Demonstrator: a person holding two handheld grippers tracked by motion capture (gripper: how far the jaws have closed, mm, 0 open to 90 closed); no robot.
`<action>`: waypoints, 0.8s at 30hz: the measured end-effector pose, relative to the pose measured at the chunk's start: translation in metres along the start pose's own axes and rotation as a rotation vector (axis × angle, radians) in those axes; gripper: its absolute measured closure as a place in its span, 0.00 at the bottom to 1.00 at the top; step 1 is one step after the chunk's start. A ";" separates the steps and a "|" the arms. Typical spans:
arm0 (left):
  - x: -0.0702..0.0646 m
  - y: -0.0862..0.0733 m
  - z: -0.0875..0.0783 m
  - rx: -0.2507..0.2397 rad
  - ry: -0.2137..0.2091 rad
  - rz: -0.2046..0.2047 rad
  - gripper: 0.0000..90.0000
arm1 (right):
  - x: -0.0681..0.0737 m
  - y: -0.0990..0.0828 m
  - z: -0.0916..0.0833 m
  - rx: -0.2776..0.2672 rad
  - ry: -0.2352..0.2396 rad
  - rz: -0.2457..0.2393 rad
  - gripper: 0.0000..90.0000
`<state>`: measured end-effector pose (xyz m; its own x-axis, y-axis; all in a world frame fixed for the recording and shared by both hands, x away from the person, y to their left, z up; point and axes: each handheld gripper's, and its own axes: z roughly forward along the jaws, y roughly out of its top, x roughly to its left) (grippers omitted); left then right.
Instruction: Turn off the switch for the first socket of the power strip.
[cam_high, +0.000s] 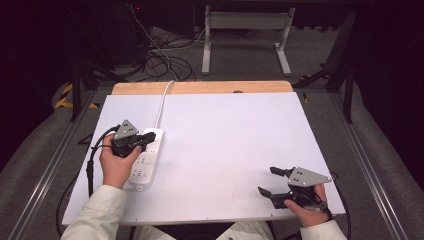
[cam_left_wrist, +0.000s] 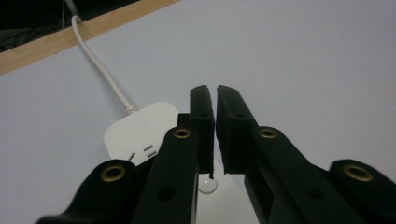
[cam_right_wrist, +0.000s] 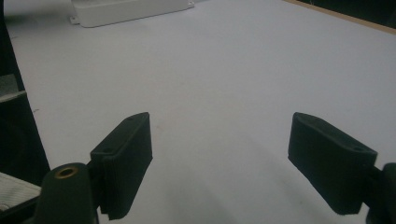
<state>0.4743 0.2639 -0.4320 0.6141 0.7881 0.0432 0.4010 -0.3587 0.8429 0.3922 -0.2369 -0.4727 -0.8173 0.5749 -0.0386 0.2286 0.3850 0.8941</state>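
A white power strip (cam_high: 145, 162) lies at the left of the white table (cam_high: 235, 135), and its white cable (cam_high: 162, 102) runs off over the far edge. My left gripper (cam_high: 148, 140) hovers over the strip's far end, jaws pressed almost together with nothing between them. In the left gripper view the jaw tips (cam_left_wrist: 215, 100) point past the strip (cam_left_wrist: 140, 126), and a small round button (cam_left_wrist: 207, 185) shows below them. My right gripper (cam_high: 266, 180) rests near the front right corner, open and holding nothing. Its view (cam_right_wrist: 219, 154) looks across bare table toward the strip (cam_right_wrist: 130, 10).
A wooden strip (cam_high: 200, 87) borders the table's far edge. Beyond it the floor carries tangled cables (cam_high: 160, 60) and a grey metal stand (cam_high: 245, 35). Bare white surface stretches between the two grippers.
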 end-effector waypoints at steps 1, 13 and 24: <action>0.001 0.000 0.001 -0.004 0.009 0.003 1.00 | 0.000 0.000 0.000 0.001 0.000 0.000 0.24; 0.015 -0.007 0.024 0.053 0.036 -0.040 1.00 | 0.000 -0.001 0.000 -0.002 0.000 0.004 0.24; 0.020 -0.012 0.039 0.089 0.054 -0.043 1.00 | -0.001 -0.001 0.000 -0.001 0.001 0.006 0.24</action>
<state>0.5080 0.2643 -0.4623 0.5583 0.8288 0.0389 0.4864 -0.3649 0.7939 0.3927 -0.2377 -0.4737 -0.8162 0.5768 -0.0331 0.2327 0.3807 0.8949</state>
